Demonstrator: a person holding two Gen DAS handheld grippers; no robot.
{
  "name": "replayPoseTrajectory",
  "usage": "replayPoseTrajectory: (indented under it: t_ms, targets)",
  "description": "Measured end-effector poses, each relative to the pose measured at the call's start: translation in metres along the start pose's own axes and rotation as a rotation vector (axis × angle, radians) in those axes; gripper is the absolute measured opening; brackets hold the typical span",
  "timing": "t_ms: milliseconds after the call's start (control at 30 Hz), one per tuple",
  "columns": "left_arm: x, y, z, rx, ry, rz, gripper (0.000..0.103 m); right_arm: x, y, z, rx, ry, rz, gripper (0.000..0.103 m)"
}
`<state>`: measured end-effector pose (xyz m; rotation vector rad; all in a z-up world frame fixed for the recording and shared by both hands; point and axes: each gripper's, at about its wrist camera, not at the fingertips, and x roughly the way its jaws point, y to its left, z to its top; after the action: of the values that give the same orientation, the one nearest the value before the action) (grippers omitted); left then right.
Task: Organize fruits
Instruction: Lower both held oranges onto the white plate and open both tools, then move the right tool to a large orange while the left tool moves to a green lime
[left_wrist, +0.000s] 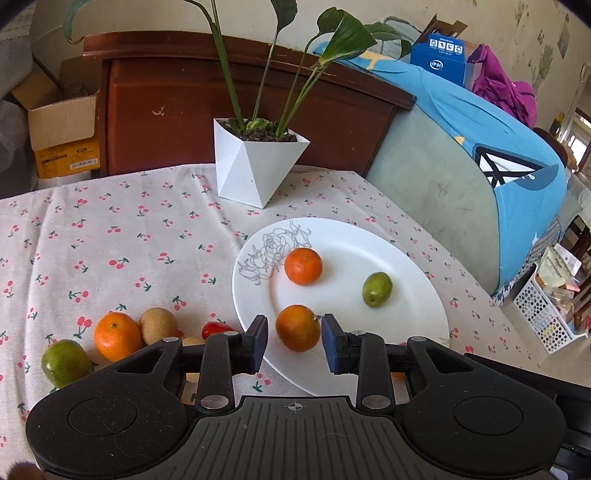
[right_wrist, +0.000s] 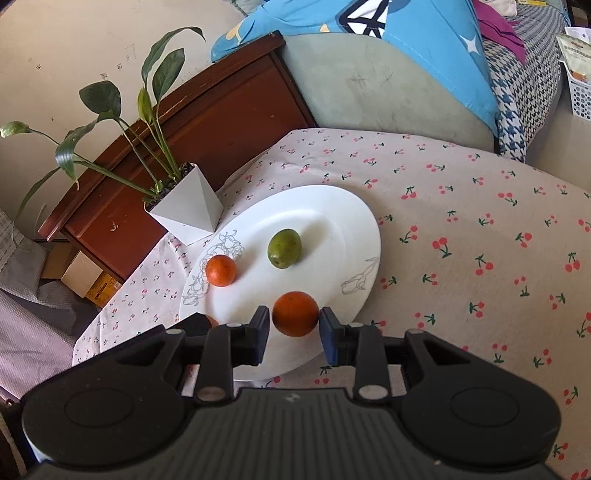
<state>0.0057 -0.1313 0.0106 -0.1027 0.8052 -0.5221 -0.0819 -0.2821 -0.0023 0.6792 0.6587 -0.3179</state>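
A white plate (left_wrist: 388, 251) (right_wrist: 332, 206) lies on the cherry-print tablecloth. On it are an orange (left_wrist: 303, 266) (right_wrist: 220, 270) and a green fruit (left_wrist: 376, 289) (right_wrist: 284, 248). My left gripper (left_wrist: 294, 341) stands with its jaws around a second orange (left_wrist: 298, 327) over the plate's near rim; small gaps show on both sides. My right gripper (right_wrist: 294, 332) is shut on an orange (right_wrist: 295, 313) above the plate's near edge. Left of the plate lie another orange (left_wrist: 117, 335), a brown kiwi (left_wrist: 159, 325), a green fruit (left_wrist: 64, 361) and a red piece (left_wrist: 216, 328).
A white faceted pot (left_wrist: 255, 166) (right_wrist: 186, 206) with a leafy plant stands behind the plate. A wooden cabinet (left_wrist: 221, 103) and a sofa with blue cloth (left_wrist: 480, 147) lie beyond the table. A cardboard box (left_wrist: 62, 125) sits at far left.
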Motion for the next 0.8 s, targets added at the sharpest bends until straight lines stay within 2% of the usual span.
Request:
replayPoseTrajectory:
  t_ms: [200, 300, 400, 533, 800]
  targets:
    - [-0.008, -0.001, 0.003, 0.01, -0.024, 0.015, 0.041, -0.004, 0.003, 0.001, -0.009, -0.019, 0.0, 0.031]
    - [-0.013, -0.001, 0.004, 0.01, -0.029, 0.038, 0.054, -0.004, 0.004, 0.001, -0.013, -0.016, 0.003, 0.031]
    - [-0.017, 0.0, 0.004, 0.023, -0.037, 0.058, 0.056, -0.005, 0.006, 0.0, -0.018, -0.007, 0.012, 0.031]
    - [-0.021, 0.005, 0.003, 0.011, -0.016, 0.097, 0.064, -0.006, 0.009, -0.002, -0.032, 0.003, 0.018, 0.032]
    - [-0.033, 0.011, 0.001, 0.005, -0.008, 0.137, 0.067, -0.007, 0.014, -0.004, -0.061, 0.024, 0.04, 0.032]
